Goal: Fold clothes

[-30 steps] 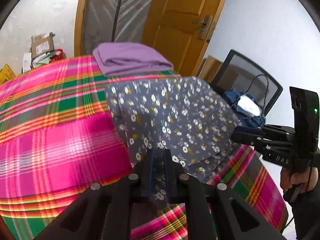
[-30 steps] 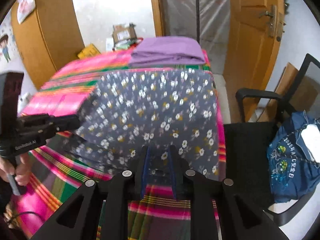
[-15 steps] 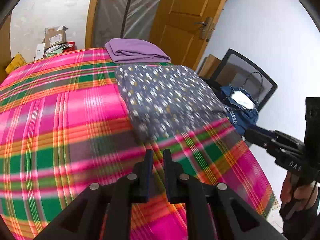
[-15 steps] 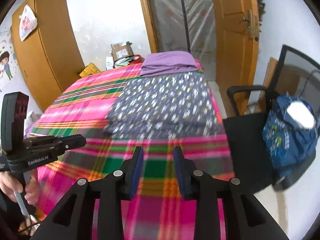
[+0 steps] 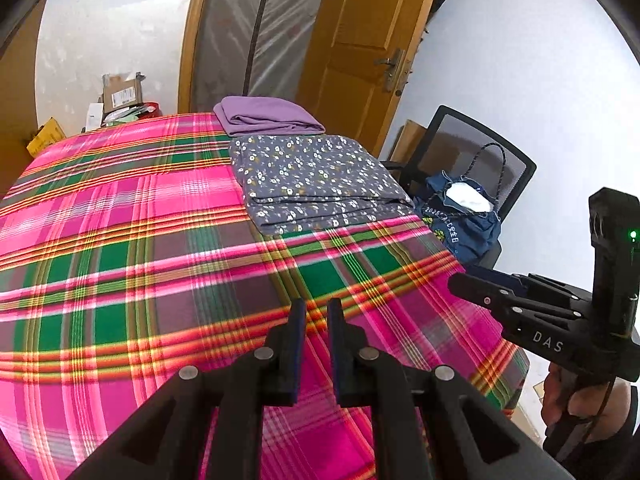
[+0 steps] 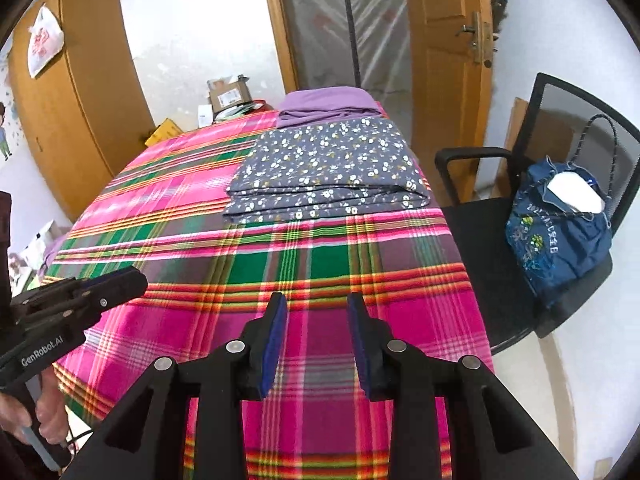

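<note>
Floral cloth (image 6: pixel 326 168) folded at far-right edge; hand-held grippers apart.

I see a black chair (image 6: pixel 520 248) with a blue bag (image 6: pixel 560 232) on it. Behind stands a wooden door (image 6: pixel 444 40), and cardboard boxes (image 6: pixel 228 94) too.

home room: wooden door (image 6: pixel 448 40), wardrobe (image 6: pixel 76 92), plaid-covered table (image 6: pixel 280 264).
</note>
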A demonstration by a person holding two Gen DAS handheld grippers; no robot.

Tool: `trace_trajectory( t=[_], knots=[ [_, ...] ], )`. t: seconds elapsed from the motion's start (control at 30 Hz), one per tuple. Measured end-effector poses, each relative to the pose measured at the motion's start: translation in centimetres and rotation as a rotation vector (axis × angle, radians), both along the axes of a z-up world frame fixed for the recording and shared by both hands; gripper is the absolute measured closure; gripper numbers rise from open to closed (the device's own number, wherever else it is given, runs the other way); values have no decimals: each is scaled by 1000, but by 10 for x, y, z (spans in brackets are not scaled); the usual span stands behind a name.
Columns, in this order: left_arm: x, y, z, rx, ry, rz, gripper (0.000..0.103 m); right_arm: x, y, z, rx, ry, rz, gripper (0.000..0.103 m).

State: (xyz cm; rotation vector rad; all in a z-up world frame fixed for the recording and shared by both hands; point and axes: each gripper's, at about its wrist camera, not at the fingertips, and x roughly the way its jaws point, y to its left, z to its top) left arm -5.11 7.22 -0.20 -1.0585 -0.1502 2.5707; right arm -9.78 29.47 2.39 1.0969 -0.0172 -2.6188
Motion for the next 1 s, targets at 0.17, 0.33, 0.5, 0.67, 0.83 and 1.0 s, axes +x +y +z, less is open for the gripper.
trace_trajectory(
  t=[0.17,0.33,0.5,0.67,0.83,1.0],
  knots=[
    [13,0,4,-2,17,-13,92,14,-4,5,17,14,-2,65],
    [19,-4,5,4,28,-1,92,23,-11,9,43,36,-5,55],
    [21,-11,2,14,15,12,92,24,-18,10,53,42,12,55],
    [22,-14,1,6,23,20,92,21,-22,7,64,37,19,55],
    [22,-15,3,36,39,12,92,19,-21,5,66,34,15,55],
    [21,-12,4,18,52,9,92,17,-19,5,67,32,14,55]
  ],
)
